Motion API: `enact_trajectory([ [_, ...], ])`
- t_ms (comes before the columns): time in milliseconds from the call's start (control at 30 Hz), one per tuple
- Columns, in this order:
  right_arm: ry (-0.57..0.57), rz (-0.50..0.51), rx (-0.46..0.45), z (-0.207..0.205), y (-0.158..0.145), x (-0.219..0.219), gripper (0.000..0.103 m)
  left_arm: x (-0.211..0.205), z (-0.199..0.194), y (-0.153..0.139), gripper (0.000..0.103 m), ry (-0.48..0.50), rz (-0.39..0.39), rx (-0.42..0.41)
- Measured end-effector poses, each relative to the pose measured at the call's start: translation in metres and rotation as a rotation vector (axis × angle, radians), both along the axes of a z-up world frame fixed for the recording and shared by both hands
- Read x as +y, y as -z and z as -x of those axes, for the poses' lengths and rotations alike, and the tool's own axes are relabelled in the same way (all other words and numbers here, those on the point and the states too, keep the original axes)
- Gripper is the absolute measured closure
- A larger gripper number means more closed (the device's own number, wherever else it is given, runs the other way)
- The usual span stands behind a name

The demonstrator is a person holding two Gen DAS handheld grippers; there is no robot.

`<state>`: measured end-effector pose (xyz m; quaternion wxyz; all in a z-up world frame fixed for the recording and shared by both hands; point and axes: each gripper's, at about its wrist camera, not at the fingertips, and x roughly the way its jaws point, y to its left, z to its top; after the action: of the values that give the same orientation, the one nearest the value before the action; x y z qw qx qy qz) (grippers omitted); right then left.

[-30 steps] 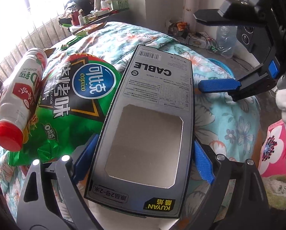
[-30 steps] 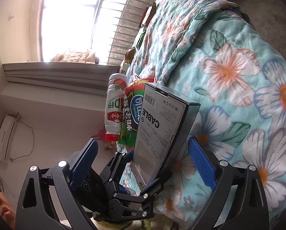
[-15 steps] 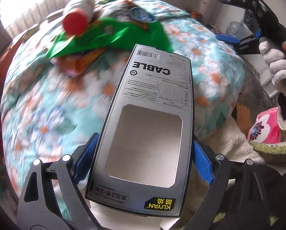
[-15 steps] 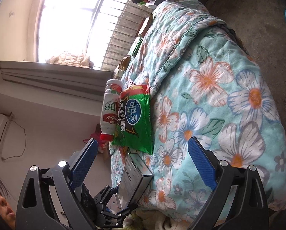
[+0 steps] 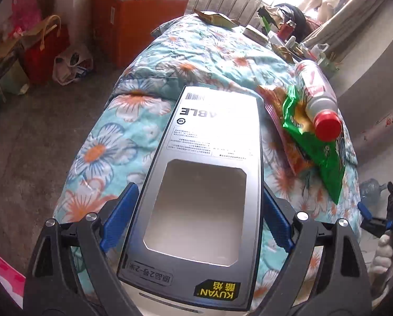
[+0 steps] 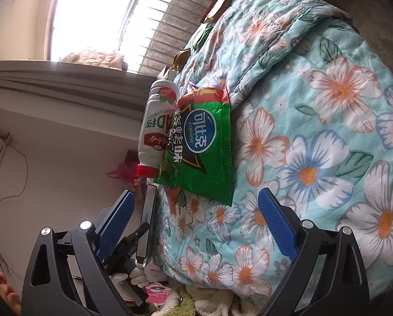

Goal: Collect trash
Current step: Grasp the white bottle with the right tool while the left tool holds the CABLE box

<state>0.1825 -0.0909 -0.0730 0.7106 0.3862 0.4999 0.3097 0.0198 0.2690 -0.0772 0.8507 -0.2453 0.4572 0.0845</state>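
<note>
My left gripper [image 5: 196,218] is shut on a grey cable box [image 5: 209,158] with a cut-out window, held above the near end of the floral quilt [image 5: 112,142]. A green snack bag [image 5: 317,155] and a white bottle with a red cap [image 5: 320,97] lie on the quilt to the right of the box. In the right wrist view my right gripper [image 6: 196,221] is open and empty, just short of the green snack bag [image 6: 199,142] and the bottle [image 6: 157,126]. The cable box [image 6: 147,226] shows edge-on at lower left.
An orange box [image 5: 136,18], red bags [image 5: 41,50] and a plastic bag [image 5: 70,63] stand on the grey floor at left. Wrappers and small items [image 5: 217,18] lie at the bed's far end by the window bars. The right gripper shows at the far right [image 5: 380,218].
My left gripper has swung left with the cable box, away from the snack bag and bottle. The right gripper has closed in on the snack bag.
</note>
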Motion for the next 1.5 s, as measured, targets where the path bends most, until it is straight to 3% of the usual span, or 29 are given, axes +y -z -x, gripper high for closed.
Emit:
enact_trajectory([
  [133, 0.017, 0.016, 0.003, 0.005, -0.002, -0.003, 0.011, -0.003, -0.01, -0.005, 0.017, 0.055, -0.018, 0.014],
  [333, 0.018, 0.032, 0.021, 0.002, 0.006, -0.004, 0.011, 0.002, 0.002, -0.006, 0.017, 0.083, 0.088, 0.007],
  [433, -0.005, 0.051, -0.001, -0.003, 0.001, 0.006, 0.011, -0.004, -0.001, -0.011, 0.017, 0.099, 0.029, -0.003],
  [600, -0.069, 0.092, -0.053, -0.013, -0.019, 0.036, 0.011, -0.019, -0.02, -0.006, 0.017, 0.135, -0.141, 0.052],
  [933, -0.214, 0.162, -0.144, -0.079, -0.074, 0.13, 0.011, -0.012, -0.031, 0.011, 0.017, 0.133, -0.103, 0.103],
  [1133, -0.21, 0.351, -0.107, -0.133, -0.072, 0.191, 0.011, -0.013, -0.032, 0.011, 0.017, 0.123, -0.09, 0.098],
  [1367, -0.241, 0.521, -0.061, -0.164, -0.054, 0.233, 0.013, -0.012, -0.032, 0.013, 0.017, 0.126, -0.086, 0.09],
  [1467, -0.246, 0.564, -0.054, -0.171, -0.046, 0.24, 0.023, -0.012, -0.031, 0.013, 0.017, 0.126, -0.083, 0.085],
  [1500, -0.248, 0.569, -0.051, -0.17, -0.044, 0.24, 0.033, -0.011, -0.031, 0.013, 0.017, 0.126, -0.081, 0.083],
])
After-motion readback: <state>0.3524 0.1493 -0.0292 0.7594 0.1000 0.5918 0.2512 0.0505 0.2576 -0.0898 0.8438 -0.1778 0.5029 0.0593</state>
